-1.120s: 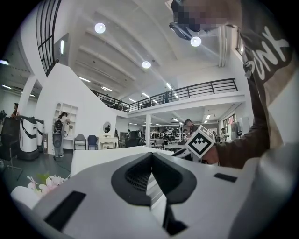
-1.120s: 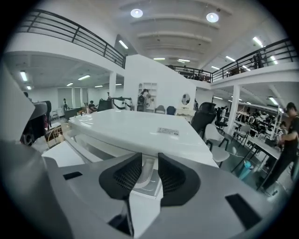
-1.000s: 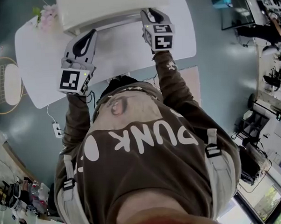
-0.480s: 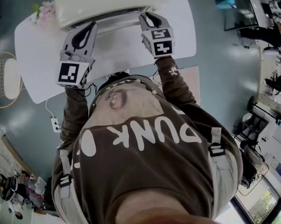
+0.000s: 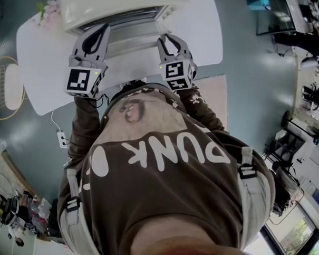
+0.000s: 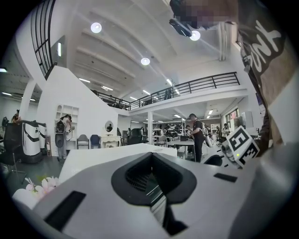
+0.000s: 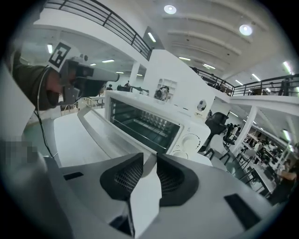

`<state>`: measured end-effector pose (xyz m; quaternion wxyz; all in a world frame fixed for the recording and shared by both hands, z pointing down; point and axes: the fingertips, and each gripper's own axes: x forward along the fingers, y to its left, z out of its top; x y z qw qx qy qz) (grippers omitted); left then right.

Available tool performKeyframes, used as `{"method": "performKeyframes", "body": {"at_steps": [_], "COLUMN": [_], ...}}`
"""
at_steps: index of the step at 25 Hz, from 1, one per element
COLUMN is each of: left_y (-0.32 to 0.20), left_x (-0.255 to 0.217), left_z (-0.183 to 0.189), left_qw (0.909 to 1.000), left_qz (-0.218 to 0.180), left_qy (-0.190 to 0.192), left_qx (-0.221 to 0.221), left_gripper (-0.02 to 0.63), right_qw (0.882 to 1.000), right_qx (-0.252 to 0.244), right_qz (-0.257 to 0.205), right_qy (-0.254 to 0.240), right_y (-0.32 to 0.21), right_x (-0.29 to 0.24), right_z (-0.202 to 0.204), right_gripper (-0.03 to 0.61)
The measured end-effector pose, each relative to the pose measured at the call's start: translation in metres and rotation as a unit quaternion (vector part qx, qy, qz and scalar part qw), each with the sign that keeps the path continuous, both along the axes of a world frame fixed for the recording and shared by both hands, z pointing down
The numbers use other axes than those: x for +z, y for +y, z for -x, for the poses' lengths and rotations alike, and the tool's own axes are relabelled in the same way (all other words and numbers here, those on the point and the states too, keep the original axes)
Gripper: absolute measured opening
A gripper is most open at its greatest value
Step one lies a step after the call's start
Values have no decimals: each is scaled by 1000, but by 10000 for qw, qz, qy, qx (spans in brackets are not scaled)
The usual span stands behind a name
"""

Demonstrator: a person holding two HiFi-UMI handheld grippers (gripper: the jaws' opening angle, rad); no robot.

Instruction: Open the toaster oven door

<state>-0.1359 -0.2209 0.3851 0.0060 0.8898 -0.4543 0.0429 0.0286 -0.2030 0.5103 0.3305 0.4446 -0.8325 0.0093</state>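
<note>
A cream toaster oven (image 5: 122, 7) stands at the back of the white table (image 5: 46, 60). Its glass door (image 5: 132, 43) hangs folded down toward me, and the rack shows inside the oven (image 7: 149, 123). My right gripper (image 5: 169, 40) is at the door's front right corner. Its jaws are opening, with only a white strip showing in the narrow gap between them. The right gripper (image 7: 149, 161) holds nothing. My left gripper (image 5: 103, 28) hovers over the door's left side with its fingertips together and empty. From the right gripper view, the left gripper (image 7: 100, 74) floats above the door (image 7: 100, 128).
Pink flowers (image 5: 52, 18) lie at the table's back left corner, beside the oven. A round wire-frame seat (image 5: 5, 94) stands left of the table. A power strip (image 5: 64, 148) lies on the floor by my left arm.
The oven door has swung down from nearly closed to open. My right gripper came down and toward me with the door's edge. The left gripper has barely moved.
</note>
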Motion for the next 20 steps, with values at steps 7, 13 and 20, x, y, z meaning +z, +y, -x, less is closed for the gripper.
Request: {"method": "performKeyframes", "body": {"at_steps": [7,13,20], "left_y": [-4,-2,2], "left_x": [16,23,24], "left_z": [-14,-23,-31], "left_qw": [9999,9995,9993], "left_qz": [138,282,330], "left_qy": [-4,-57,-92], "left_qx": [73,138,175], "left_gripper": [5,5,5], "right_qw": [9990,9943,9820], "right_qx": [-107,-49,128], "right_qz": [420,1063,1880], "right_qy": [114,-53,-146], "right_y": [40,65,90], "right_x": [36,74,124], "right_z": [-13,-26,-32], "right_gripper": [72,26,23]}}
